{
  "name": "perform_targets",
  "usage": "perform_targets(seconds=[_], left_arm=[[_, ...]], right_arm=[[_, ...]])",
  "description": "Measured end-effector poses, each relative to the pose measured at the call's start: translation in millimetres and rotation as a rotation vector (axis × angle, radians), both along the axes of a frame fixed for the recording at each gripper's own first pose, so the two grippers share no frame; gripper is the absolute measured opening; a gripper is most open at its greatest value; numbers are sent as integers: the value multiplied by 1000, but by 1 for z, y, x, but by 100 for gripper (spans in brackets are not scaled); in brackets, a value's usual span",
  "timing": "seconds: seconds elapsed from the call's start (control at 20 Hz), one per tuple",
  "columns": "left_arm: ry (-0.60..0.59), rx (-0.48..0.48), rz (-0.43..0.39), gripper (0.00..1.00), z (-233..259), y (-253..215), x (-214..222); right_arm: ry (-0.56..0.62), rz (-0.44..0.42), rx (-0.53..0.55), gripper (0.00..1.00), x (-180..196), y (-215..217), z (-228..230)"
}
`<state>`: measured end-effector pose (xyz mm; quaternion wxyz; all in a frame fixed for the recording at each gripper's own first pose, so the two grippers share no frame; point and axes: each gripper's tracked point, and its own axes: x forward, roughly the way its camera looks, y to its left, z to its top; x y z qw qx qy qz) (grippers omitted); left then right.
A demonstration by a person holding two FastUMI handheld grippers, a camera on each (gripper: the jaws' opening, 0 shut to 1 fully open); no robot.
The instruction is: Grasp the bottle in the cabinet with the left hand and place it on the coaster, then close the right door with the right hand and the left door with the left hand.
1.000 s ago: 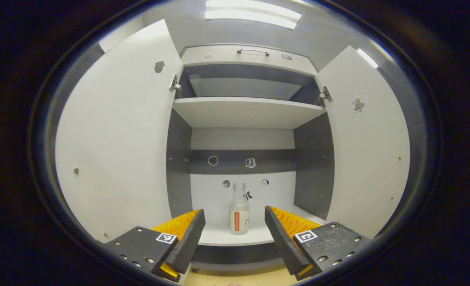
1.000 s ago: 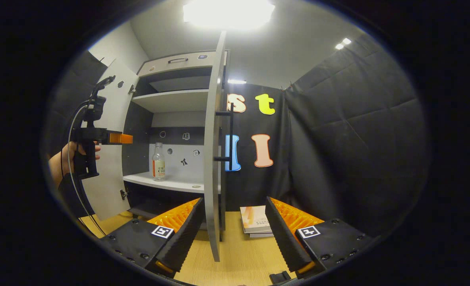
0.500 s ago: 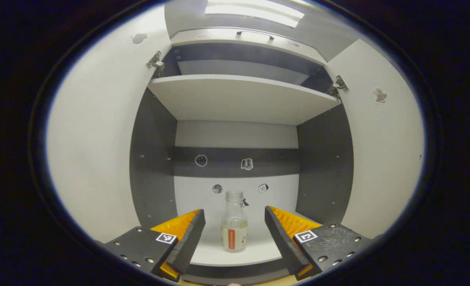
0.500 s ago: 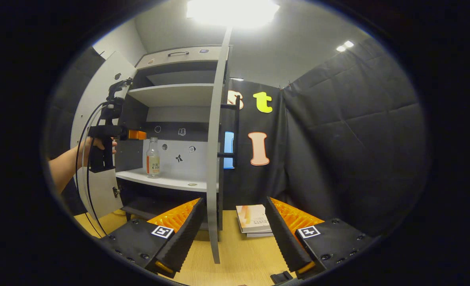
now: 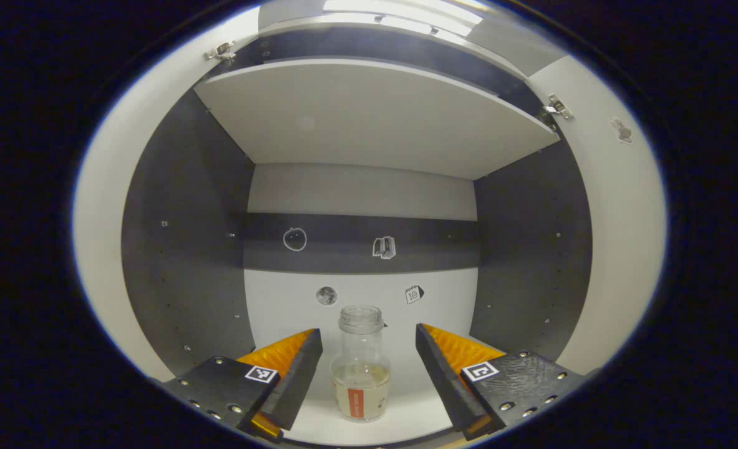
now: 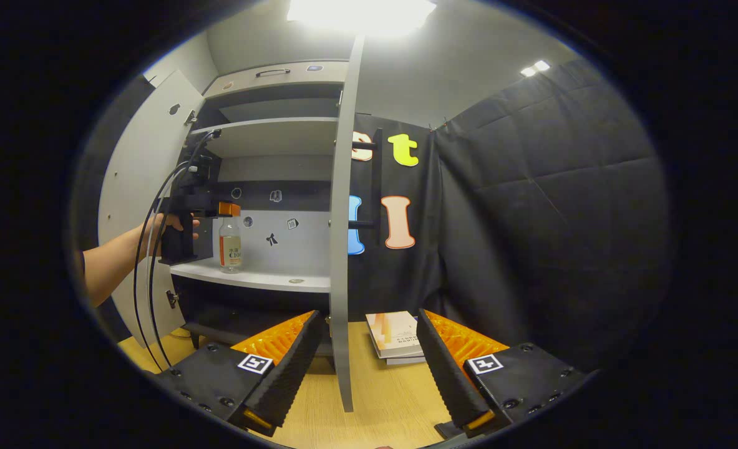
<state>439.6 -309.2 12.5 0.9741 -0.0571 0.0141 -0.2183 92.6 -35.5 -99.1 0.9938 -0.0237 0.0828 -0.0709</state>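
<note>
Inside the open cabinet [image 5: 181,206], we see the bottle [image 5: 360,368] standing upright on the lower shelf [image 5: 406,390], between the spread fingers of the left tongs [image 5: 365,374], which sit apart on either side of it without touching the glass. The bottle is clear, with pale liquid low in it and an orange and white label. Small stickers [image 5: 295,239] dot the back panel above it, and the upper shelf [image 5: 369,118] spans the top of the left gripper view. From the right gripper view, a hand [image 6: 156,231] holds the left tongs [image 6: 228,209] at the bottle [image 6: 229,244], near the shelf's left end. The right door [image 6: 341,237] stands edge-on and open, the left door [image 6: 138,187] swung wide. The right tongs [image 6: 369,368] hang open over the wooden worktop [image 6: 381,393], holding nothing, with books [image 6: 397,337] stacked just beyond. A small flat disc [image 6: 296,281] lies on the shelf, possibly the coaster, though it is too small to tell.
</note>
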Motion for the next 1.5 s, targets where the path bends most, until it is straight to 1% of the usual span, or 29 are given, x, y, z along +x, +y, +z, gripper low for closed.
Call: perform_targets(seconds=[0.05,0.25,0.35,0.55,0.7,0.75,0.85,1.15,1.35,1.5], left_arm=[[4,2,0,93,-2,-1,6],[10,48,18,92,-11,-4,25],[17,73,16,93,-13,-5,25],[26,69,28,49,-18,-6,29],[43,22,23,47,-15,-1,19],[48,7,20,46,-14,2,14],[50,-6,15,46,-12,7,2],[20,-3,28,46,0,24,-54],[2,20,22,46,-3,27,-97],[-5,37,21,46,-9,28,-121]], right_arm=[[3,-6,3,97,1,1,-2],[25,-20,-3,98,4,3,-8],[34,-21,-4,98,6,3,-10],[47,-3,2,97,8,9,-12],[54,14,-1,96,4,9,-12],[53,25,0,97,2,10,-11],[57,47,-1,96,-2,11,-10],[35,113,21,98,-25,7,-1],[46,150,37,97,-44,2,-2],[45,176,46,98,-57,-1,-1]])
